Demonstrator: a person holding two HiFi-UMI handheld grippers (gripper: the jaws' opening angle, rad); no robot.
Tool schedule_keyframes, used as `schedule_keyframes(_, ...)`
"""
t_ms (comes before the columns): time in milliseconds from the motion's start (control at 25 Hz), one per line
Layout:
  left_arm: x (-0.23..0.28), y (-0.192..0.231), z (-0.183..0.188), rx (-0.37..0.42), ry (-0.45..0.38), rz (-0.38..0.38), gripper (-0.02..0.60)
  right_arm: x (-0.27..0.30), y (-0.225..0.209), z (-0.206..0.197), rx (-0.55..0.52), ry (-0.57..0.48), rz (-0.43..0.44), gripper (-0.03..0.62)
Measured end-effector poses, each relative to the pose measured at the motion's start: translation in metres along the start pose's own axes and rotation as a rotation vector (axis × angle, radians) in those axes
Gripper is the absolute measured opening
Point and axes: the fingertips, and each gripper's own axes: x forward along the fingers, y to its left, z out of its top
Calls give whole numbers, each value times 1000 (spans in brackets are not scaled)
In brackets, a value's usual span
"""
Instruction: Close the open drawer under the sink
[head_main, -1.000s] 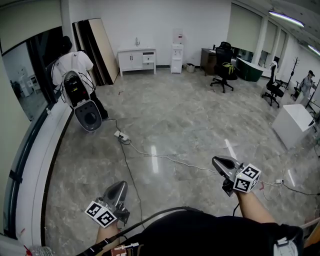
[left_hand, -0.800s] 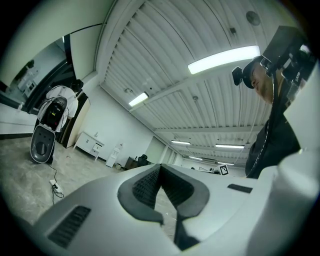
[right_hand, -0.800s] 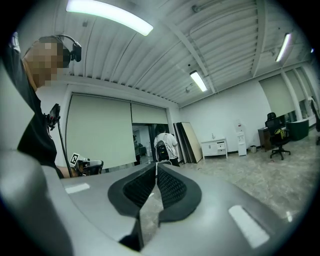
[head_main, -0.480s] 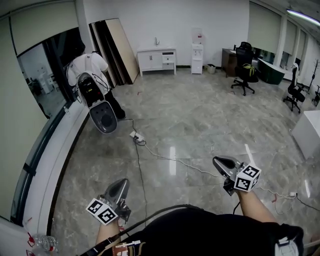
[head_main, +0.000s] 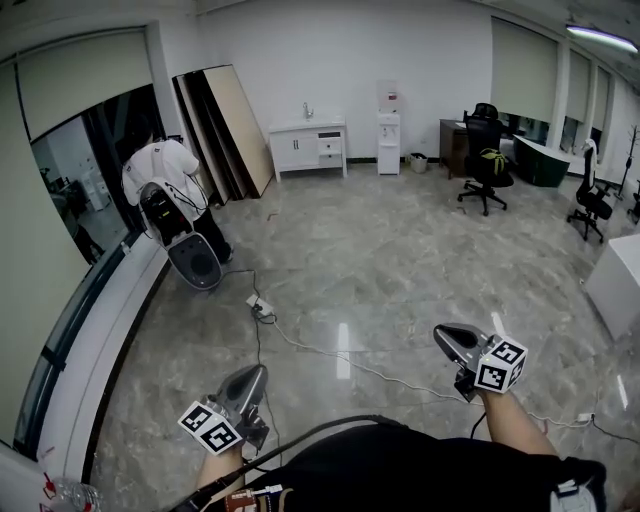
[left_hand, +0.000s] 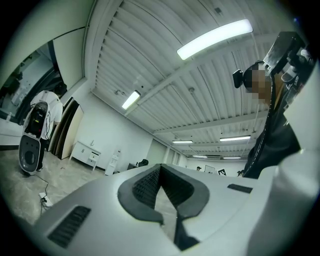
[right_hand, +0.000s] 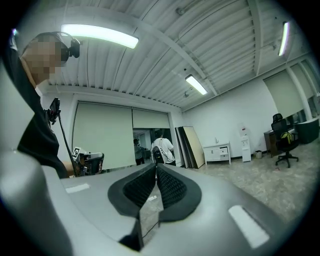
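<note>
A white sink cabinet (head_main: 300, 148) stands against the far wall, with a tap on top and one drawer (head_main: 329, 147) pulled out on its right side. It also shows small in the left gripper view as the cabinet (left_hand: 86, 152), and in the right gripper view as the cabinet (right_hand: 217, 151). My left gripper (head_main: 254, 374) and right gripper (head_main: 443, 333) hang low in front of me, far from the cabinet and over bare floor. Both are shut with nothing between the pads, which the left gripper (left_hand: 160, 167) and right gripper (right_hand: 154, 166) show in their own views.
A person in a white top (head_main: 162, 168) bends over a grey round machine (head_main: 196, 262) by the left window wall. A power strip and cable (head_main: 262, 308) lie across the floor. Leaning boards (head_main: 225, 125), a water dispenser (head_main: 388, 127), office chairs (head_main: 486, 158) and a white table (head_main: 612, 280) line the room.
The whole room has shifted in view as I move across the floor. The cable and machine sit in a different place in frame. Both grippers keep their pose before me, still shut.
</note>
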Motion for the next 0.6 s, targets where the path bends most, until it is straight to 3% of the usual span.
schedule_keyframes(200,57,-8,-13,-22,48,-30,0,-23,-37,-12,-25,66,-27,11)
schedule_keyframes(400,100,-9,-20,-16,83,-85,0,-39,-69,-17,5,62,-89,11)
schedule_keyframes(600,128,22,-20,-43,78,-125,0,-21,-85,-16,5,88,-129,11)
